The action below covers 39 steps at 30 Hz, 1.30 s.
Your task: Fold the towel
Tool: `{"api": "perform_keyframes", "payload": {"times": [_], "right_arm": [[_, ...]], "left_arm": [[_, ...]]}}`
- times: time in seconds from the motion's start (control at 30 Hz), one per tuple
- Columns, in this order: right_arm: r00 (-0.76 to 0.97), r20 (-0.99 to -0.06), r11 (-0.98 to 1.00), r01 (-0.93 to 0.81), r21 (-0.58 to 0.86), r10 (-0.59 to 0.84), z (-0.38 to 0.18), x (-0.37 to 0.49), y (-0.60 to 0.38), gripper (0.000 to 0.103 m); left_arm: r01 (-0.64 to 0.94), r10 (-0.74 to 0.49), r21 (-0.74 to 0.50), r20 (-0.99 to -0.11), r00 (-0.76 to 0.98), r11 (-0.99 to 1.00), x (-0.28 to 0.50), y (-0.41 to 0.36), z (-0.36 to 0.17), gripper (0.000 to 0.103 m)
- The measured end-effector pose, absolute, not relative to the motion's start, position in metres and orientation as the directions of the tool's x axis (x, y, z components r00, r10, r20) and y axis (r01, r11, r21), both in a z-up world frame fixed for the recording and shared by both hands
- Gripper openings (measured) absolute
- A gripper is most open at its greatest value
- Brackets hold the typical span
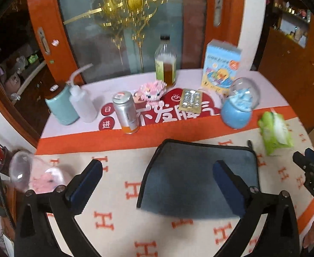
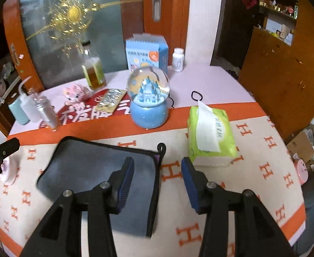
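Note:
A grey-blue towel with a dark border lies folded flat on the cream cloth with orange H marks; it also shows in the right wrist view. My left gripper is open and empty, above the towel's left edge, its right finger over the towel. My right gripper is open and empty, above the towel's right edge by the hanging loop. The right gripper's tip also shows at the right of the left wrist view.
Behind the towel stand a snow globe, a green tissue pack, a silver can, a squeeze bottle, a tea bottle, a blue box and a pill blister. A clear dome toy sits left.

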State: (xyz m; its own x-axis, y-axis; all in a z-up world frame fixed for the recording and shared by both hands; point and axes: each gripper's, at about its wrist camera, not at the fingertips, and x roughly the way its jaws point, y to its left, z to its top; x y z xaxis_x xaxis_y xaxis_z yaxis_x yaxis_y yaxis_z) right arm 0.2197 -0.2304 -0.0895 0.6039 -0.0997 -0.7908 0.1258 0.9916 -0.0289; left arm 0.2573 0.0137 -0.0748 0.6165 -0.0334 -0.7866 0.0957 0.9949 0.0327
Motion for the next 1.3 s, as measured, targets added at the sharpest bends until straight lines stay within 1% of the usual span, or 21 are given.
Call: {"api": "perform_keyframes", "payload": {"times": [0.1,0.17,0.23,0.43,0.63,0.77,0.9,1.13,1.3], "right_arm": [[0.630,-0.771,0.993,0.120,-0.022,-0.093,-0.066,0.186,-0.219,0.047],[0.646,-0.758,0.993,0.119,-0.013,-0.087,-0.053,0.163,-0.213,0.053],[0.662,-0.745,0.993,0.117,-0.002,-0.079,-0.040,0.140,-0.208,0.055],[0.686,-0.725,0.991,0.126,0.032,-0.064,-0.016,0.082,-0.201,0.055],[0.675,-0.737,0.988,0.140,0.073,-0.041,-0.009,0.040,-0.202,0.056],[0.673,-0.740,0.988,0.122,0.092,-0.014,-0.003,0.022,-0.203,0.056],[0.675,-0.738,0.987,0.116,0.109,0.003,0.004,0.009,-0.206,0.056],[0.676,-0.737,0.993,0.087,0.083,0.003,0.010,0.000,-0.211,0.056],[0.677,-0.736,0.997,0.066,0.044,-0.012,0.008,-0.003,-0.211,0.056]], "left_arm": [[0.106,-0.043,0.035,-0.761,0.647,0.994,0.219,0.017,-0.048,0.102],[0.112,-0.053,0.028,-0.750,0.660,0.993,0.198,0.020,-0.035,0.102],[0.114,-0.066,0.015,-0.739,0.671,0.993,0.175,0.024,-0.023,0.102],[0.107,-0.098,-0.033,-0.720,0.688,0.994,0.116,0.033,-0.001,0.102],[0.090,-0.104,-0.057,-0.717,0.690,0.994,0.069,0.037,0.008,0.102],[0.058,-0.066,-0.036,-0.718,0.693,0.998,0.044,0.033,0.014,0.102],[0.027,-0.061,-0.058,-0.716,0.695,0.998,0.026,0.030,0.019,0.102],[-0.022,-0.059,-0.103,-0.717,0.695,0.994,0.002,0.015,0.021,0.102],[-0.033,-0.026,-0.067,-0.718,0.695,0.997,-0.007,-0.001,0.017,0.102]]}}
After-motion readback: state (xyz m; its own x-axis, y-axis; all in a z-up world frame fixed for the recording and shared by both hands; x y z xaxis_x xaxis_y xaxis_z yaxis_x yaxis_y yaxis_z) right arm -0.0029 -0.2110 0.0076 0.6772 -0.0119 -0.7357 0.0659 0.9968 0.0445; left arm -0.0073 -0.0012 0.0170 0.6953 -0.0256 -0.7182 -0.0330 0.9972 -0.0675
